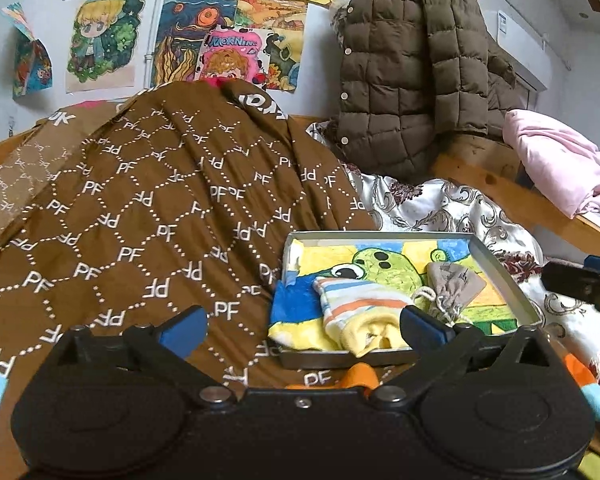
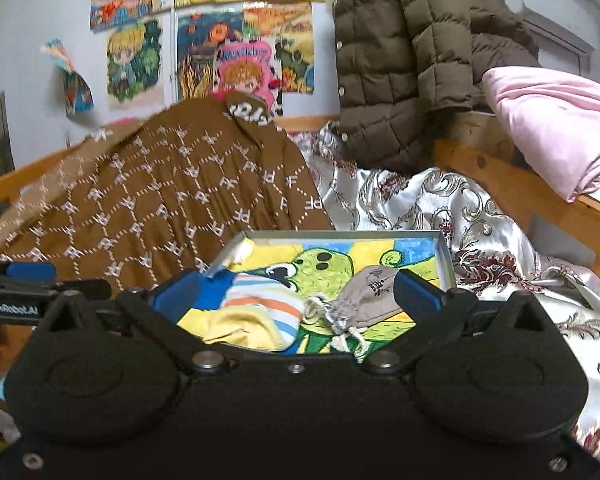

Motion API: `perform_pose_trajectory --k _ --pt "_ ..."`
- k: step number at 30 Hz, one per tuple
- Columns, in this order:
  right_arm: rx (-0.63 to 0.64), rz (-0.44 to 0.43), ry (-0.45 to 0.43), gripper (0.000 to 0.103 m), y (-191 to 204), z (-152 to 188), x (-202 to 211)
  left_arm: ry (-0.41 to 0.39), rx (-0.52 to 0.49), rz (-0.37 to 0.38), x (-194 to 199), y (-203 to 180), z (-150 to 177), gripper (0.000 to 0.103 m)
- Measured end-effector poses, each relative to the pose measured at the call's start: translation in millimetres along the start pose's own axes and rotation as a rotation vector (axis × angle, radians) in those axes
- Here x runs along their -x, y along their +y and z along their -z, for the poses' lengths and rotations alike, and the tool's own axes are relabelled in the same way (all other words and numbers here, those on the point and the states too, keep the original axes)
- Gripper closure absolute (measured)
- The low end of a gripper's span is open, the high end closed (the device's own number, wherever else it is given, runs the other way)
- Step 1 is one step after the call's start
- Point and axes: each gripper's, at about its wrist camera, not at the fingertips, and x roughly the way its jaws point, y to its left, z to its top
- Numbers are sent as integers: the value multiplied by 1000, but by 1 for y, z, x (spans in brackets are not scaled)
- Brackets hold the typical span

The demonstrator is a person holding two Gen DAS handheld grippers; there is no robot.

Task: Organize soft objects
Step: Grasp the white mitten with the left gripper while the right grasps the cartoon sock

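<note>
The striped sock point(image 1: 356, 316) lay bunched at the near edge of the tray point(image 1: 384, 234), on the frog drawing point(image 1: 384, 268) that lined it, and the grey pouch point(image 2: 374, 294) sat just beside the sock, its drawstring point(image 2: 340, 330) trailing toward the tray's front. Your left gripper point(image 1: 306, 330) hung over the near rim with its fingers spread wide and nothing between them, and your right gripper point(image 2: 298, 294) stood just as wide above the tray, empty too. Both soft things looked placed, so in my judgement this step was about done (though an orange and blue cloth thing point(image 1: 596, 392) still lay outside the tray at the right of the left view). The risk from there was mostly snagging: the loose cord lay close under your right gripper, and a low sweep could have hooked it and dragged the pouch out. The sock was heaped at the edge, so a nudge from your left gripper might have tipped it onto the brown blanket point(image 1: 148, 216). The tray itself rested on soft bedding, half on that blanket and half on the silky sheet point(image 2: 440, 208), so pressing on one rim could have tilted it.
</note>
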Motion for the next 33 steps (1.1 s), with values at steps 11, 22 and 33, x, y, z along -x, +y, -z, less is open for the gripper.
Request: perform_pose_trajectory --k 11,22,33 --pt "17 -21 -51 0 28 34 88 -62 31 -11 59 30 38 1" --pt "114 -85 68 0 73 117 144 35 -26 21 101 47 101 1" --pt "99 -128 264 1 93 183 164 139 -123 69 99 39 135 1"
